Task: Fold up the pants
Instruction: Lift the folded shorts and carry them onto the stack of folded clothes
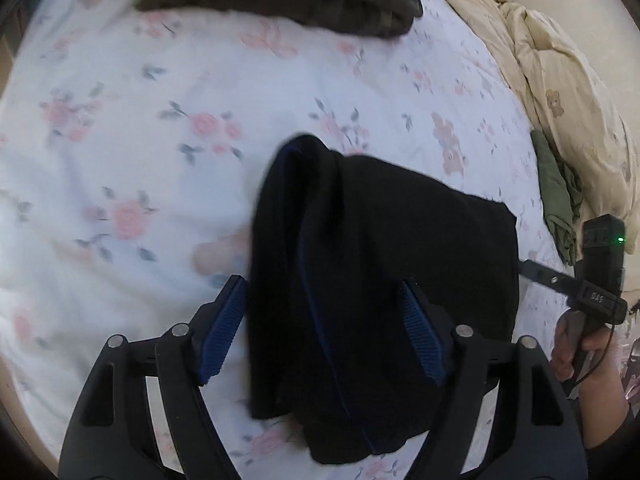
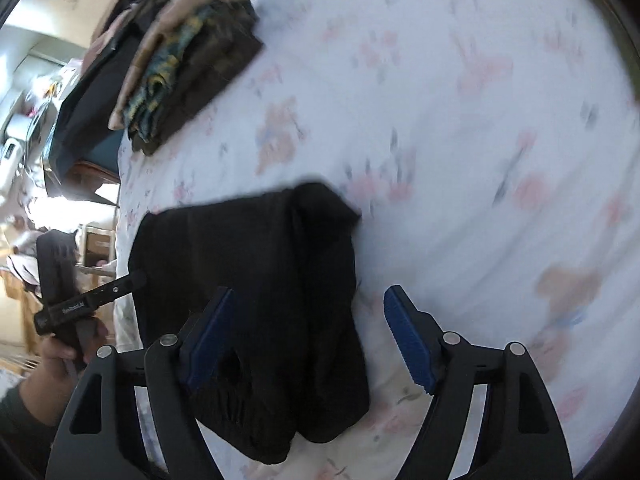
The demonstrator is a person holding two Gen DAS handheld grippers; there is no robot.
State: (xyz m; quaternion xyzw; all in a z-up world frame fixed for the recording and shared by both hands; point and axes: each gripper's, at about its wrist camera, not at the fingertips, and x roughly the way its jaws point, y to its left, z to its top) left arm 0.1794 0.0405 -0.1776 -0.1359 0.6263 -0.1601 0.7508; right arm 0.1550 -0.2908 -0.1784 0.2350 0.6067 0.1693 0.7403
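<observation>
The black pants [image 1: 380, 280] lie folded in a compact bundle on the bed's floral sheet [image 1: 160, 120]. The left gripper [image 1: 324, 320] has its jaws wide apart; the bundle hides part of its right finger. The right gripper [image 2: 308, 328] is likewise spread wide, its left finger over the fabric. A stack of folded clothes [image 2: 180, 76] sits beyond, blurred and cut off by the frame edge

A bed with a white floral sheet [image 1: 168, 128] fills most of both views. A cream quilt [image 1: 560, 80] is bunched along its right edge. A stack of folded clothes [image 2: 180, 80] sits at the far left corner. Beyond that corner, bright daylight washes out cluttered furniture [image 2: 24, 128]
</observation>
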